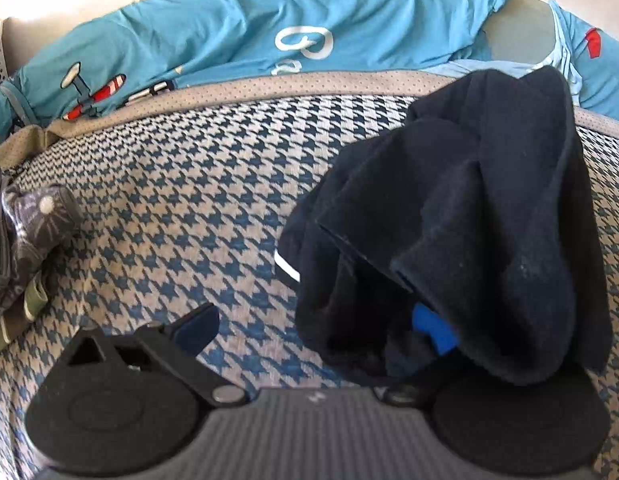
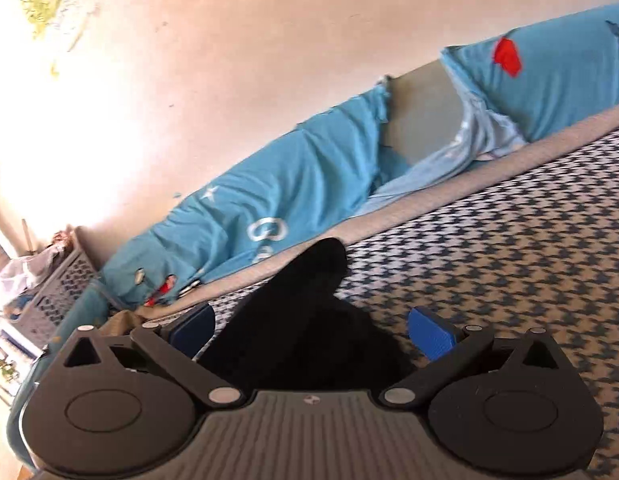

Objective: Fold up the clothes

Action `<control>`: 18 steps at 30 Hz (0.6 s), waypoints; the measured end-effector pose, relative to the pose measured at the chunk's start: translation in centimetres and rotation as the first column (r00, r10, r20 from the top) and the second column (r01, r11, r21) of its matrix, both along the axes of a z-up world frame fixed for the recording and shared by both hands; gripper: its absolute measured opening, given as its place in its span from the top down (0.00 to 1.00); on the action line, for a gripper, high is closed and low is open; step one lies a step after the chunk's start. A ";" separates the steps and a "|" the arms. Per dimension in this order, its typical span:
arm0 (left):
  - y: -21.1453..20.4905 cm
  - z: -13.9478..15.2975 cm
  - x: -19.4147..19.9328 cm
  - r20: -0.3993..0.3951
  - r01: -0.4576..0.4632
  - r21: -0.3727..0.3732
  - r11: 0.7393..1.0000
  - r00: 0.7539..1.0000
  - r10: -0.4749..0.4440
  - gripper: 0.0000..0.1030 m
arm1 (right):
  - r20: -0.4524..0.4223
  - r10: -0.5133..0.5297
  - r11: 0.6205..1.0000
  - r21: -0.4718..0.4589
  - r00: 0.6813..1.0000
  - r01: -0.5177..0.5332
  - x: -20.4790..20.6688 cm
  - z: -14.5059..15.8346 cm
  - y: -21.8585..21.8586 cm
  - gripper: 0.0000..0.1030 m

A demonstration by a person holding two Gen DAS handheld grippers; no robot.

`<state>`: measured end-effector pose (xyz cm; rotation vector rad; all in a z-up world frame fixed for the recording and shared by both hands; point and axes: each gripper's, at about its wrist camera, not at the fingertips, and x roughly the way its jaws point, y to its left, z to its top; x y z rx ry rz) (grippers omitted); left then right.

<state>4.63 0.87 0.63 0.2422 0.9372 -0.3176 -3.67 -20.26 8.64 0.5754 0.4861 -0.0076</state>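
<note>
At the mattress's [image 1: 213, 168] left edge lies one small grey patterned pile [image 1: 25, 236]. One black garment [image 1: 461, 240] hangs bunched over the left gripper's [image 1: 315, 330] spread fingers; the right gripper [image 2: 311, 330] is spread too. Two blue pillows [image 1: 269, 32] line the beige wall [image 2: 229, 60].

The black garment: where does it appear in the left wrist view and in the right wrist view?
Left wrist view: the black garment fills the right half, draped over the right finger of the left gripper.
Right wrist view: it lies low in the centre, between the open fingers of the right gripper.
Shared landmark: the turquoise bedding behind the houndstooth surface.
</note>
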 end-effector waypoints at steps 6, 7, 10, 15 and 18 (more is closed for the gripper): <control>-0.2 -0.6 -0.5 -0.012 0.022 0.013 1.000 1.000 -0.022 0.00 | -0.026 0.040 0.998 -0.043 0.999 -0.042 2.0 -0.7 1.7 0.00; 0.0 -0.7 -0.6 -0.017 0.022 0.008 1.000 1.000 -0.022 0.00 | -0.050 0.041 0.998 -0.053 0.998 -0.043 2.3 -1.1 1.9 0.00; 0.6 -0.9 -0.8 -0.040 0.010 -0.016 1.000 0.999 -0.010 0.00 | -0.128 0.026 0.997 -0.074 0.991 -0.036 3.1 -2.4 2.2 0.05; 1.6 -0.9 -2.1 -0.047 -0.016 -0.028 0.999 0.999 0.014 0.00 | -0.254 -0.037 0.996 -0.087 0.967 0.015 3.2 -4.3 1.3 0.13; 2.0 -0.8 -3.1 -0.029 -0.026 -0.023 0.999 0.999 0.026 0.00 | -0.316 -0.065 0.994 -0.102 0.947 0.034 2.9 -5.2 0.7 0.13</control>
